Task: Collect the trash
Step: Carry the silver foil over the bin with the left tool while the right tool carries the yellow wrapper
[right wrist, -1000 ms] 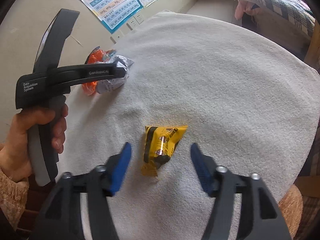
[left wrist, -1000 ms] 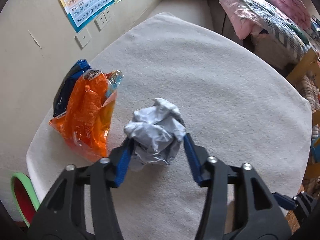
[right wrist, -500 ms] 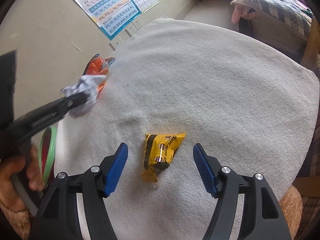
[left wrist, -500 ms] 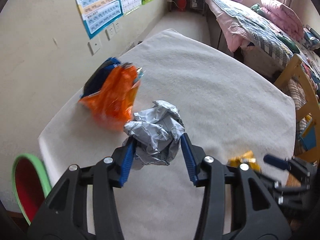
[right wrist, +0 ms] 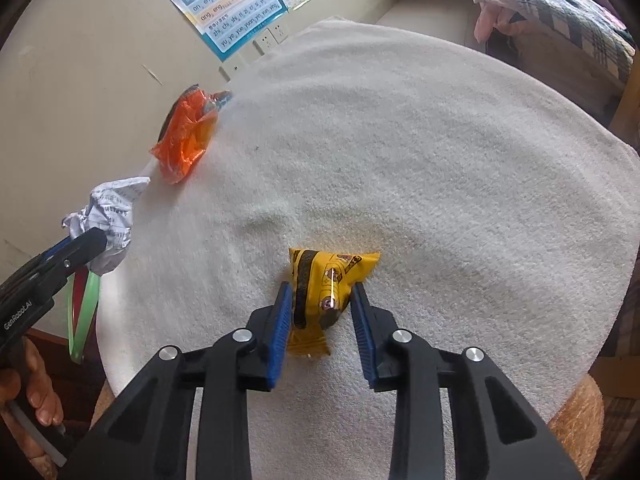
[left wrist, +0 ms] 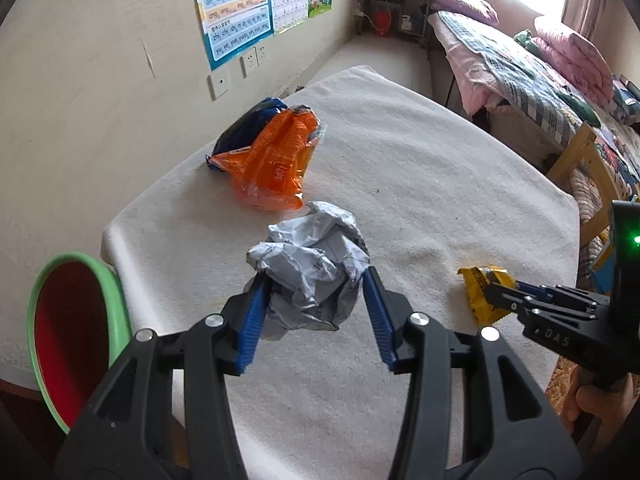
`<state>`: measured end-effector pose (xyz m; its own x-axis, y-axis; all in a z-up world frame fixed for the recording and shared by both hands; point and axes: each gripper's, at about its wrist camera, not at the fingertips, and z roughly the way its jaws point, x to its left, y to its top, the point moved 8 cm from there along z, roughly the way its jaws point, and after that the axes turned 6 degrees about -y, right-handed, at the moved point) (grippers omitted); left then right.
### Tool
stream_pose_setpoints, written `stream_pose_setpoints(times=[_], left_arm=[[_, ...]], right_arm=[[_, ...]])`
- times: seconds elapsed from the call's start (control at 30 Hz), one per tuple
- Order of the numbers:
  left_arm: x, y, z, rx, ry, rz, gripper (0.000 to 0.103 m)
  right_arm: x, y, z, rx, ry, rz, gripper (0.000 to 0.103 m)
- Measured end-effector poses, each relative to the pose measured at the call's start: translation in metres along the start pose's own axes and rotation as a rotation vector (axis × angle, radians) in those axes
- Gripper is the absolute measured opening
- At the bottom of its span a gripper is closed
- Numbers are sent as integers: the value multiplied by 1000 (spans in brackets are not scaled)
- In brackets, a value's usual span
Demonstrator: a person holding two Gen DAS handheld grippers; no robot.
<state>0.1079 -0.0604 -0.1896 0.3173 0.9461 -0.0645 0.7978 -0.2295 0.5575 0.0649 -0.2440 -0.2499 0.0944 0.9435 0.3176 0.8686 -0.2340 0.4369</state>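
Observation:
My left gripper (left wrist: 314, 304) is shut on a crumpled grey paper ball (left wrist: 310, 272) and holds it above the white cloth-covered table (left wrist: 420, 168); the ball also shows in the right wrist view (right wrist: 106, 220). My right gripper (right wrist: 320, 316) has closed in around a yellow snack wrapper (right wrist: 326, 284) lying on the table, its blue pads at the wrapper's sides. The wrapper also shows in the left wrist view (left wrist: 482, 288). An orange wrapper (left wrist: 272, 164) lies on a dark blue one (left wrist: 244, 124) near the table's left edge.
A green-rimmed red bin (left wrist: 72, 332) stands below the table's left corner, seen edge-on in the right wrist view (right wrist: 82, 312). A wall with posters (left wrist: 236, 4) runs along the left. A bed (left wrist: 520, 60) and wooden frame (left wrist: 588, 168) lie to the right.
My left gripper has lifted the paper ball and pulled back toward the bin. My right gripper has moved down onto the yellow wrapper and narrowed around it.

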Motion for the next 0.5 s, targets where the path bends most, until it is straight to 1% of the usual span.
stream_pose_setpoints(times=[0.17,0.3,0.5], left_arm=[[5,0,-6,-22,32,10,45],[10,-1,-9,-28,24,-5,45],[15,0,-17,-54,31,-8,45]], right_arm=[[10,8,-11,-34,21,-17,26],[25,14,-20,-52,28,-50,26],[50,21,-36,-71,48,-99,26]])
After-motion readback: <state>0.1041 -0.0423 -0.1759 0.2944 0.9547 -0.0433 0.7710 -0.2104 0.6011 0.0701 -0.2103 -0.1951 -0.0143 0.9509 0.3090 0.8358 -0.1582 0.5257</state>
